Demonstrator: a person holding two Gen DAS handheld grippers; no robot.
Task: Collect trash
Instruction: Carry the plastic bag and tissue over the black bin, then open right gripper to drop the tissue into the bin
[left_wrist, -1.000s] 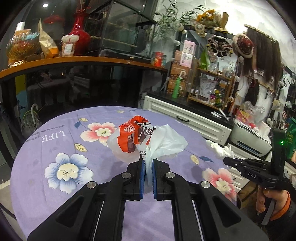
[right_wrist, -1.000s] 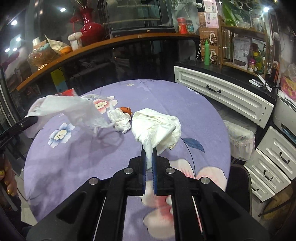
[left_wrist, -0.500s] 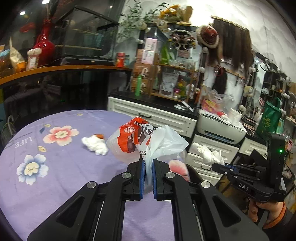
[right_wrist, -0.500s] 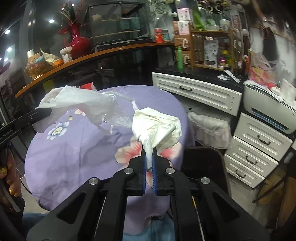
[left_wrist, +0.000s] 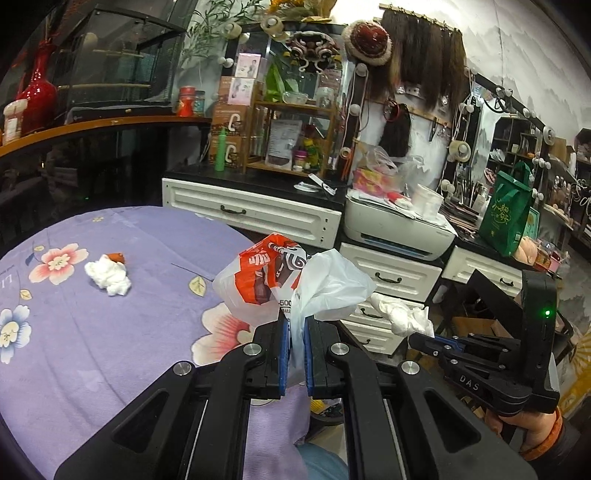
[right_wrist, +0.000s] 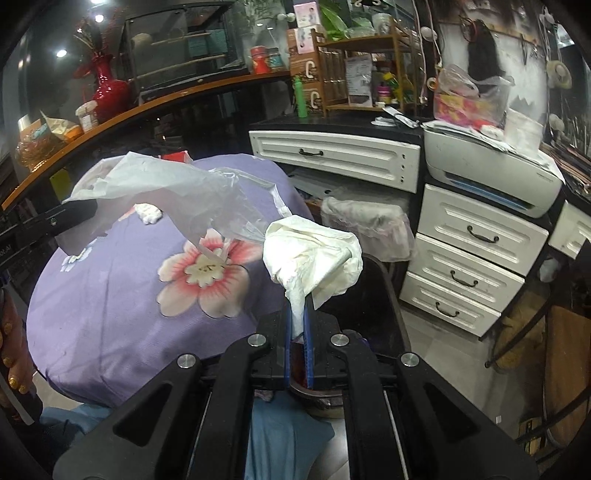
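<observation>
Left hand-held gripper (left_wrist: 293, 334) clamped on plastic bag (left_wrist: 291, 280), frame centre, held off table (left_wrist: 110, 350) edge. Right hand-held gripper (right_wrist: 298, 326) pinches crumpled tissue (right_wrist: 314, 254) above dark bin (right_wrist: 380, 314), likely for dropping. Tissue wad (left_wrist: 108, 275) remains on table, left.

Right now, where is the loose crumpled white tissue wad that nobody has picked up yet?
In the left wrist view, the crumpled white tissue wad lies on the purple floral tablecloth, left of the held orange-and-white plastic bag, beside a small orange scrap.
</observation>
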